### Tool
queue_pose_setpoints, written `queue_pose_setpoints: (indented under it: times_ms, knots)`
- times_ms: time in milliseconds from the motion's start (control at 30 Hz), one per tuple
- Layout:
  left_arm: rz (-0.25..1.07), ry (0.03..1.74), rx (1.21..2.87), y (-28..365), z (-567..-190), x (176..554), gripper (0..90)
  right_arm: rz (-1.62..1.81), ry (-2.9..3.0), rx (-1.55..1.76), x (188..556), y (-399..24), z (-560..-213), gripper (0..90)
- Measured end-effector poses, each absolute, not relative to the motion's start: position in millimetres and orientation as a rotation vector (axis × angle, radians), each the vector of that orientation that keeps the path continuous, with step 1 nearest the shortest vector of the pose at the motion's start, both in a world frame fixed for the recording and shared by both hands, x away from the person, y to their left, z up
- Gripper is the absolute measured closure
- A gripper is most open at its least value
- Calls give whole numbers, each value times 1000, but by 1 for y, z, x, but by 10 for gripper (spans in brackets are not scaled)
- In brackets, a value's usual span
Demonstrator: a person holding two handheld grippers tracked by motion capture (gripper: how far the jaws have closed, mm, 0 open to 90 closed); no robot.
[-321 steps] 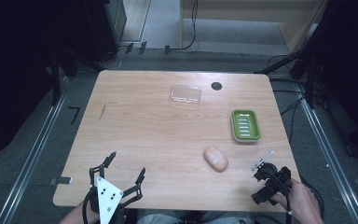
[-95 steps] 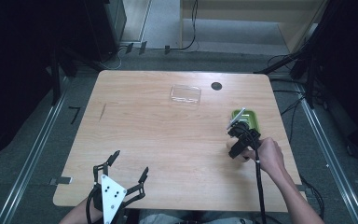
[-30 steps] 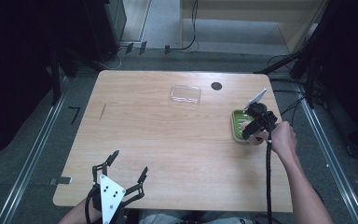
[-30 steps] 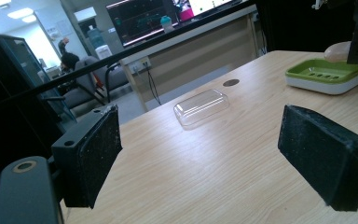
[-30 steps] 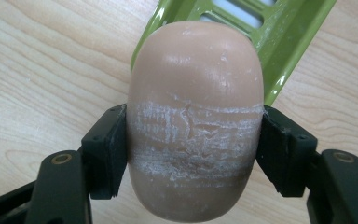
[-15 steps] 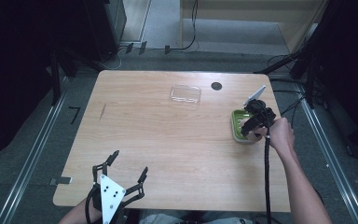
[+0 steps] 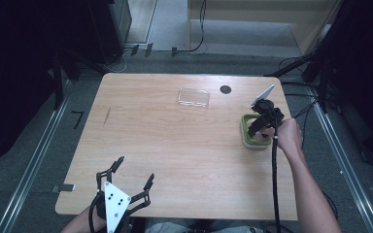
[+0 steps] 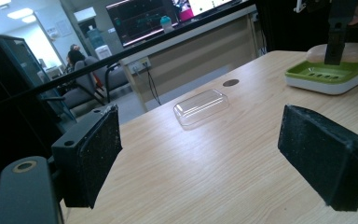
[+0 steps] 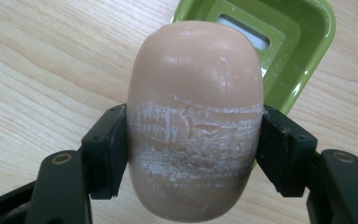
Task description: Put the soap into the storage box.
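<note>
One bar of pink soap [image 9: 195,121] now hanging just above the green soap dish [image 9: 303,46], no longer lying on the bare wood near the front edge as in the oldest frame. Being pinched across its middle by the right gripper [image 9: 193,154], both black pads pressing flat on the scuffed white band around the bar. Sitting over the near corner of the dish rather than centred; from the left gripper view, hovering slightly above the dish [image 8: 328,77] and not yet resting in it, though exact clearance hard to tell. Having drifted only a touch across the dish during the last second, so probably lining up for the drop: next calling for a small shift toward the dish's middle, a lowering, then an opening of the jaws. Further out, clear plastic lid [image 7: 193,98] lying untouched at the far side of the table [image 7: 175,160], likely waiting to go on afterwards. Left gripper [image 7: 132,183] resting at the near edge, jaws spread wide, gripping nothing, unmoved throughout.
</note>
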State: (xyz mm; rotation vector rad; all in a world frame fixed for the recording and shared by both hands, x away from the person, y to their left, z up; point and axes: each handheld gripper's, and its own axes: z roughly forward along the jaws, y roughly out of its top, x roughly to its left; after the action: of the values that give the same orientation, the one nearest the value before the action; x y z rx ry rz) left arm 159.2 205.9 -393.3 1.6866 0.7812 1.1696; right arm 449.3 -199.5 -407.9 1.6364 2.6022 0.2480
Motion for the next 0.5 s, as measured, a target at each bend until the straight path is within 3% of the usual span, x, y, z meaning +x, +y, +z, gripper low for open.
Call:
queue_pose_setpoints:
  times_ms: [500]
  knots:
    - [1168, 783, 1686, 206, -393, 159, 138, 266, 2593, 1659, 460, -199, -411, 330]
